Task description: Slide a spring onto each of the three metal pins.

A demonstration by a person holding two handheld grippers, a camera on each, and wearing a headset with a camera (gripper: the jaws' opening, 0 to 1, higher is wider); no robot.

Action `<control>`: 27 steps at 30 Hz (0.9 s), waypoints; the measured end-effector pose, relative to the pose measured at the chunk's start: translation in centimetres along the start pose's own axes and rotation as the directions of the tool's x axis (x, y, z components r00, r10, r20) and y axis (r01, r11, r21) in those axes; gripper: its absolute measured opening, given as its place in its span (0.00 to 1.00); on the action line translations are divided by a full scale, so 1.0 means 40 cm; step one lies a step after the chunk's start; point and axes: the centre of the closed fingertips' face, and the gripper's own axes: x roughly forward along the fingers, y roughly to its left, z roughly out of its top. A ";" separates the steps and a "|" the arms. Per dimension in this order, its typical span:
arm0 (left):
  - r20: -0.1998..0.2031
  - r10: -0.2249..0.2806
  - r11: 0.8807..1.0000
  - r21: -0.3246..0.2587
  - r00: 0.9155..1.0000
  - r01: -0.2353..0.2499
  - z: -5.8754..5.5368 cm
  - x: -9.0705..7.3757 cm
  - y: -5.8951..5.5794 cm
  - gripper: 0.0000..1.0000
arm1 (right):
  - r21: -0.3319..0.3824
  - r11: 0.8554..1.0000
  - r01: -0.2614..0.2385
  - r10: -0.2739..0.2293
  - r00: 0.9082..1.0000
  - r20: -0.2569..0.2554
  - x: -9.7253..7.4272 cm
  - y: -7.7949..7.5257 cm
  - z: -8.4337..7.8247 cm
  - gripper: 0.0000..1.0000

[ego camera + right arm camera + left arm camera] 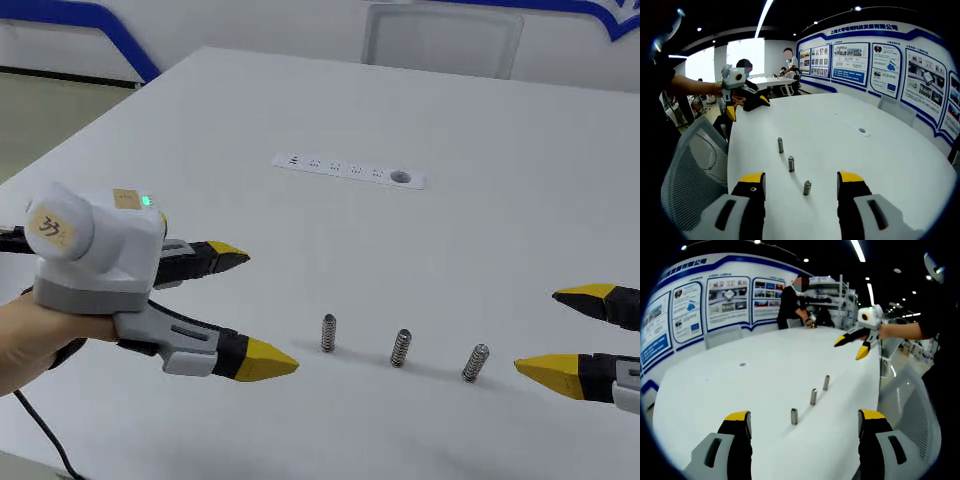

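White table; socket strip set in top; grey chair at far edge.

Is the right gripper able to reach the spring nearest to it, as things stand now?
Probably yes. The right gripper has open jaws, and the nearest spring stands upright just ahead of them, with only bare table between.

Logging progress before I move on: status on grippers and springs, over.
Left gripper open, empty, left of the row. Right gripper open, empty, right of it. Three springs upright in a row on the table. Socket strip well behind.
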 end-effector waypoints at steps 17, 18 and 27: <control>0.013 -0.002 1.000 0.021 1.000 0.001 0.022 0.013 -0.001 0.90 | -0.077 0.997 -0.020 0.015 0.997 -0.070 -0.030 0.028 -0.019 0.71; 0.010 -0.001 1.000 0.022 1.000 0.001 0.021 0.013 -0.001 0.90 | -0.077 0.997 -0.024 0.018 0.997 -0.075 -0.029 0.030 -0.022 0.71; 0.006 0.005 1.000 0.023 1.000 -0.005 0.019 -0.001 0.000 0.90 | -0.108 0.994 -0.030 0.021 0.996 -0.091 -0.022 0.043 -0.013 0.72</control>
